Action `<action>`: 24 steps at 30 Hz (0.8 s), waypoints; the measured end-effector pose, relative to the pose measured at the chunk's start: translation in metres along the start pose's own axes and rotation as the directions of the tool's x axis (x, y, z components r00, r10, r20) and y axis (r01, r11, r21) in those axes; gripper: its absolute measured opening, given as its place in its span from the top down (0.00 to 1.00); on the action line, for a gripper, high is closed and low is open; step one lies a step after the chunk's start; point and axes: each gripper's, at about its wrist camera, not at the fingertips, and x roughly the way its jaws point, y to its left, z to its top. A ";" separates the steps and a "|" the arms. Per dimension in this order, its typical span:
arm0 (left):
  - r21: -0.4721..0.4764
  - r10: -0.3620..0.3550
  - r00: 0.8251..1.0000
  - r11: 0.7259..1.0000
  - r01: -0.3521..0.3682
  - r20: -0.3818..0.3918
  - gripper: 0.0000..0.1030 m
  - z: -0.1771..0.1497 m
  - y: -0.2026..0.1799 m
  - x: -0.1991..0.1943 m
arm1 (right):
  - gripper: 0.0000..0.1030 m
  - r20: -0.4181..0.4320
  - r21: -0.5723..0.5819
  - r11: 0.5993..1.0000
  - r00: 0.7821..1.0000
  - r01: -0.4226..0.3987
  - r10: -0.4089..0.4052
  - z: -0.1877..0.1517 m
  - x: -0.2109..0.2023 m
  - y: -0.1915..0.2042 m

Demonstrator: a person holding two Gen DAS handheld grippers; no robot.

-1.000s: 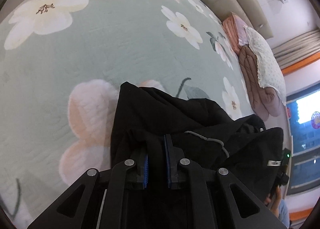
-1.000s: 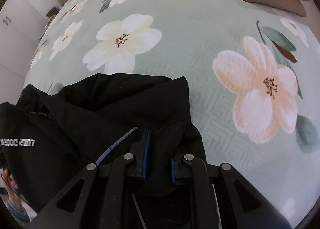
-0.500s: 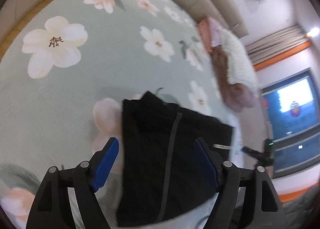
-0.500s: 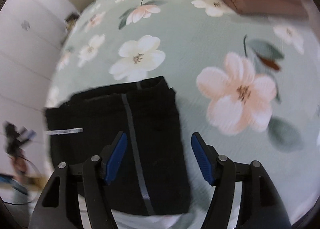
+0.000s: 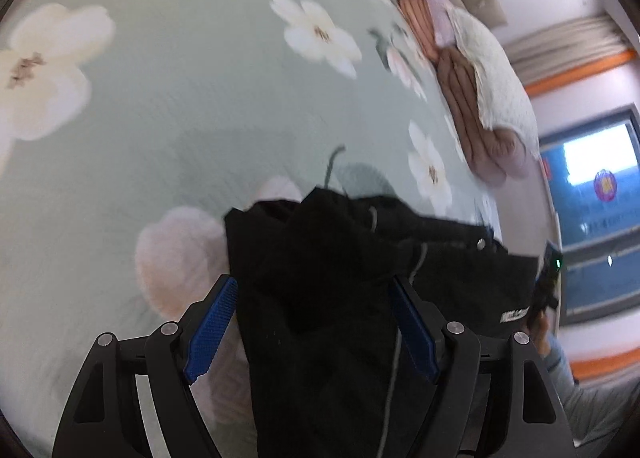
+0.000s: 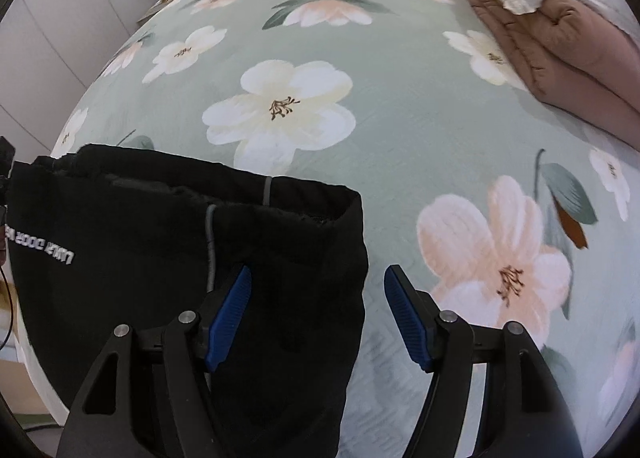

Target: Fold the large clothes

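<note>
A black garment (image 5: 340, 298) with a thin grey stripe lies folded near the front edge of a green flowered bedspread (image 5: 180, 118). My left gripper (image 5: 312, 286) hangs open over it, blue pads wide apart, the cloth below and between them but not pinched. In the right wrist view the garment (image 6: 160, 238) shows white lettering at its left. My right gripper (image 6: 318, 272) is over the garment's right edge, its jaws opening. The left pad is above the cloth and the right pad above the bedspread (image 6: 400, 118). Neither pad presses on anything.
A folded brown-pink quilt (image 6: 560, 50) with a white pillow (image 5: 496, 86) on top lies along the bed's far right side. White wardrobe doors (image 6: 52, 26) stand left of the bed. A bright window (image 5: 600, 186) and a person's sleeve (image 5: 576, 390) are at the right.
A second ago both grippers were shut on the black garment. Both have since opened and let it go. They backed away from it, then came closer again.
</note>
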 end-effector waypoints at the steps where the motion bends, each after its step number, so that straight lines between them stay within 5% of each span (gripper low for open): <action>1: -0.001 -0.036 0.999 0.999 0.036 -0.021 0.24 0.001 0.003 0.009 | 0.29 -0.003 0.002 1.000 1.000 -0.025 0.025 0.003 0.006 -0.002; 3: -0.009 -0.046 0.999 0.999 0.046 -0.011 0.25 0.003 0.003 0.020 | 0.30 -0.020 0.030 0.998 0.998 -0.058 0.058 0.010 0.022 -0.007; 4: 0.022 -0.047 0.998 0.999 0.047 0.030 0.46 0.003 -0.004 0.018 | 0.37 -0.011 0.049 0.996 0.997 -0.081 0.082 0.013 0.024 -0.008; 6: 0.051 -0.017 0.998 0.999 0.014 0.055 0.90 0.001 -0.015 0.016 | 0.72 -0.007 0.073 0.991 0.993 -0.114 0.115 0.016 0.026 -0.007; 11: 0.058 0.081 0.979 0.994 -0.093 0.187 0.91 -0.012 -0.037 -0.019 | 0.85 0.069 0.026 0.998 0.996 0.057 -0.058 0.009 -0.012 0.010; 17: 0.078 0.084 0.926 0.990 -0.121 0.368 0.91 0.018 -0.077 -0.073 | 0.86 0.249 0.034 0.980 0.948 0.194 -0.197 0.054 -0.080 0.015; 20: 0.044 0.149 0.909 0.983 -0.180 0.388 0.90 0.039 -0.071 -0.057 | 0.86 0.237 0.015 0.959 0.931 0.283 -0.278 0.081 -0.051 0.020; 24: -0.022 0.285 0.924 0.957 -0.289 0.256 0.90 0.053 -0.033 0.008 | 0.86 0.075 0.012 0.951 0.948 0.310 -0.310 0.091 0.035 0.013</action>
